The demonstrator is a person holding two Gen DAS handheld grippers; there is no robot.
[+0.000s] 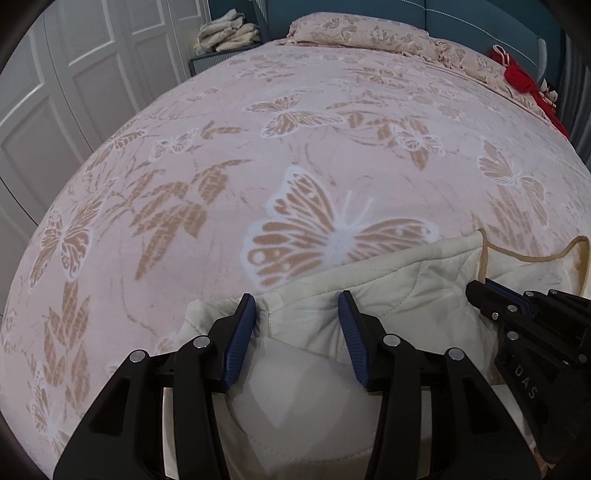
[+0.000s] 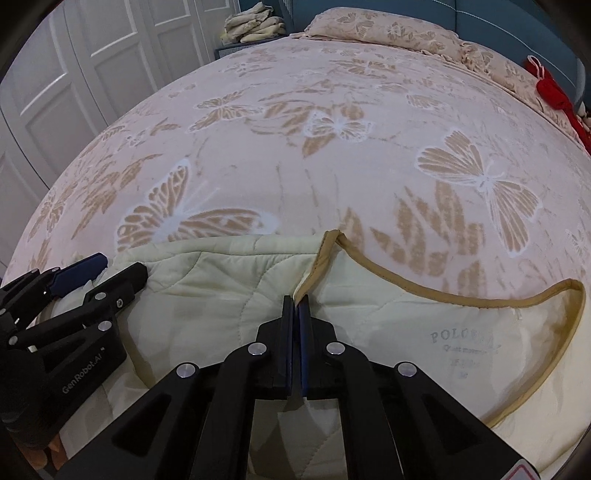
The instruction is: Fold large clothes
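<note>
A cream quilted cover with tan edging lies bunched at the near edge of the bed; it also shows in the right wrist view. My left gripper is open, its blue pads either side of a fold of the cover; it shows in the right wrist view at the left. My right gripper is shut on the cover's tan-trimmed edge; it shows in the left wrist view at the right. A printed label shows on the cover.
The bed carries a pink butterfly-patterned blanket. A matching pillow lies at the head, against a teal headboard. Red cloth sits at the far right. A stack of folded fabric rests on a nightstand beside white wardrobe doors.
</note>
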